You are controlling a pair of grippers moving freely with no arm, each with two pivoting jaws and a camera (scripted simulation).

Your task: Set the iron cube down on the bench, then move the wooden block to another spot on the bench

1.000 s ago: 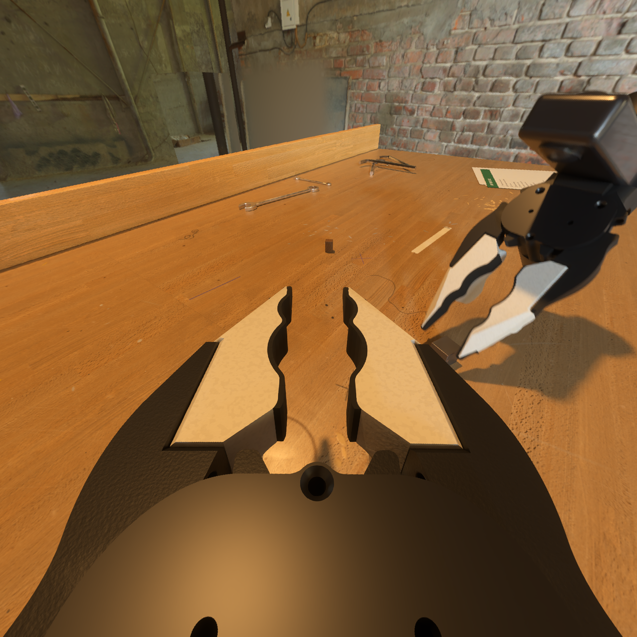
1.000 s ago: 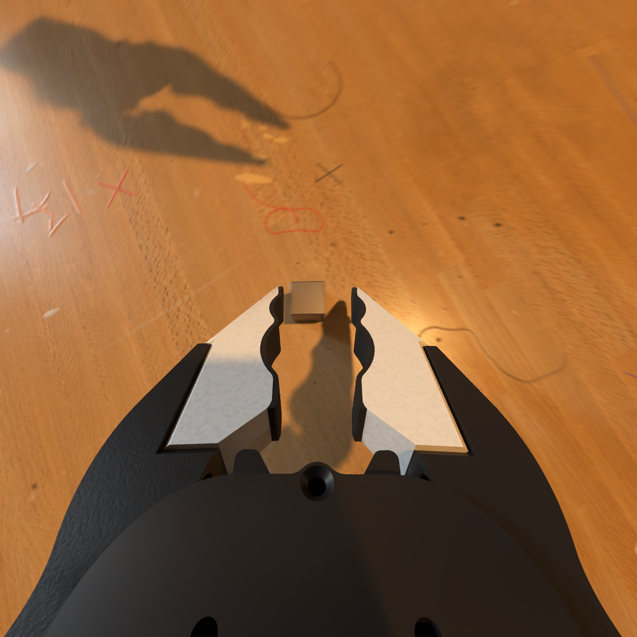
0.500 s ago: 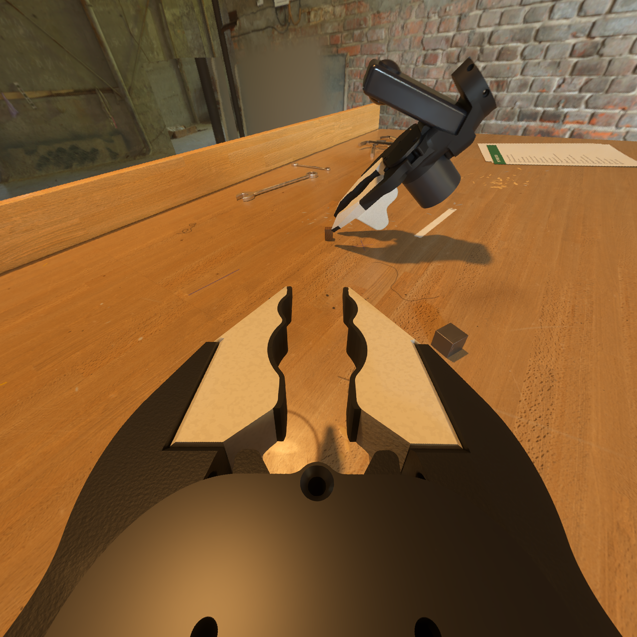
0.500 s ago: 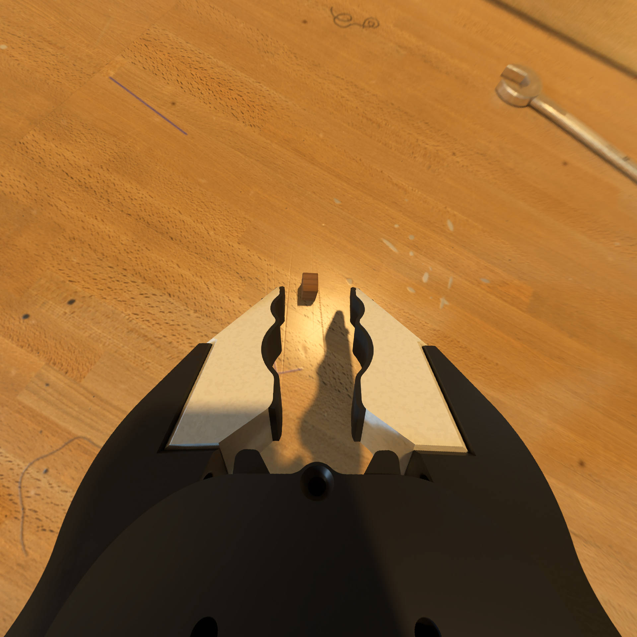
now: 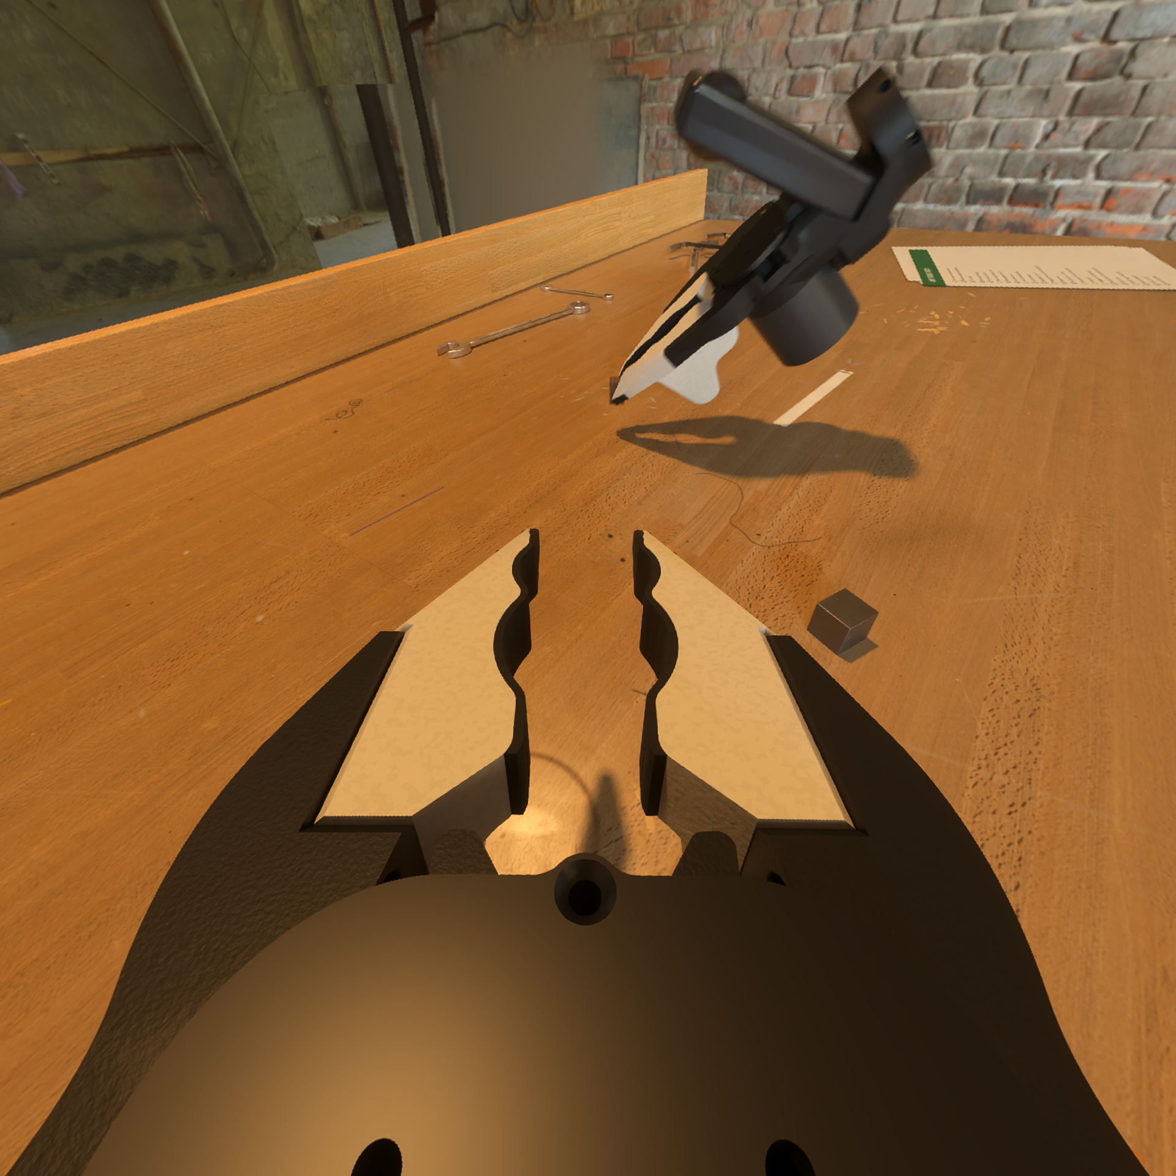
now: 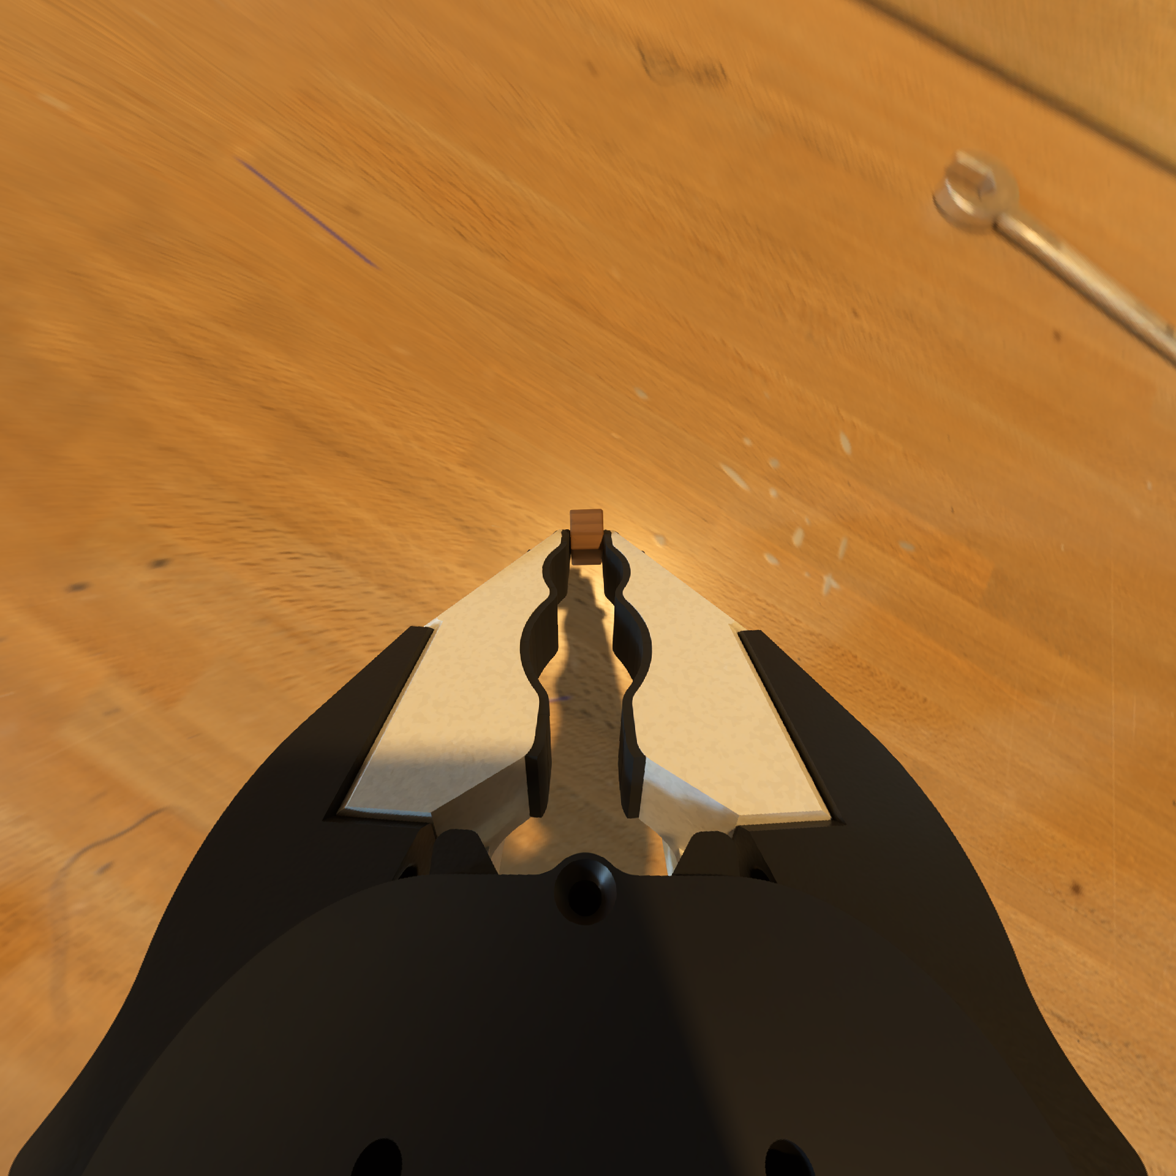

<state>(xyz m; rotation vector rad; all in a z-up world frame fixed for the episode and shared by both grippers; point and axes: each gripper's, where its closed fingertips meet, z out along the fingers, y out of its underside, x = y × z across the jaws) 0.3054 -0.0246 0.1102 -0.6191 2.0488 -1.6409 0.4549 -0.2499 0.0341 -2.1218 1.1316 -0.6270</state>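
Nearest the left wrist camera, the left gripper (image 5: 585, 541) hung over the bench (image 5: 191, 636) with its fingers spread and nothing between them; just to its right the iron cube (image 5: 842, 618) rested on the boards, so the first step appeared complete. Farther off, the right gripper (image 6: 586, 538) pinched the small wooden block (image 6: 586, 528) at its fingertips, seemingly just clear of the surface, with a wrench (image 6: 1043, 254) beyond. The next move probably called for carrying the block to a fresh spot and releasing it there.

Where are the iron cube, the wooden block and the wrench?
iron cube (image 5: 842, 619): left wrist view, top front corner.
wooden block (image 6: 586, 531): right wrist view, its lit top face.
wrench (image 5: 512, 331): left wrist view, mid-shaft.
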